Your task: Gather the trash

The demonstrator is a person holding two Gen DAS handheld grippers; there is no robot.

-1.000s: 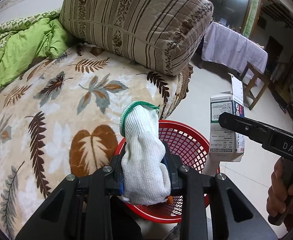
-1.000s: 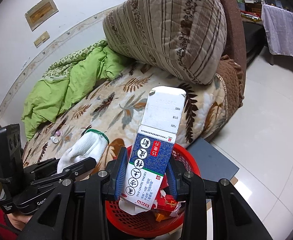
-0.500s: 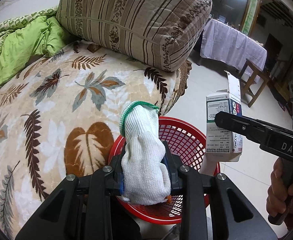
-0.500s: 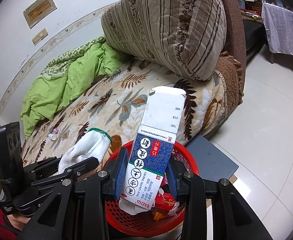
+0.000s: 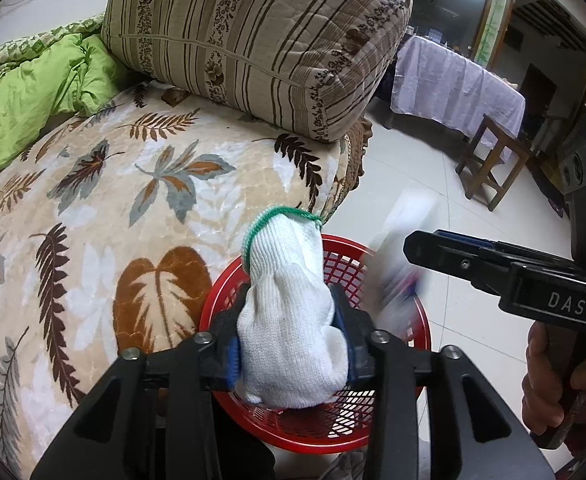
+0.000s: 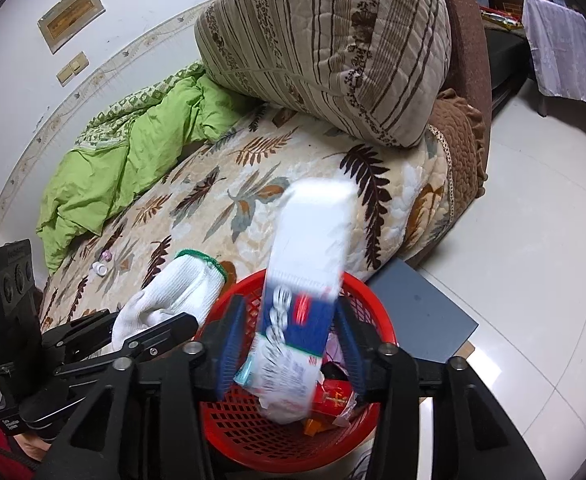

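A red basket [image 6: 253, 432] sits below both grippers, its rim partly hidden by them. The right gripper [image 6: 289, 344] has just been opening; its jaws stand clear of a blurred carton [image 6: 305, 280] over the basket. The left gripper [image 5: 291, 354], also just opening, has a white glove [image 5: 289, 320] between its jaws; whether the pads grip it is unclear.

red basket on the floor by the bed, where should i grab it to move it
Probably the rim of the red basket, pinched from above on the side facing the floor. The mesh wall ends in a thin lip that jaws can straddle, and the bed crowds the opposite side.
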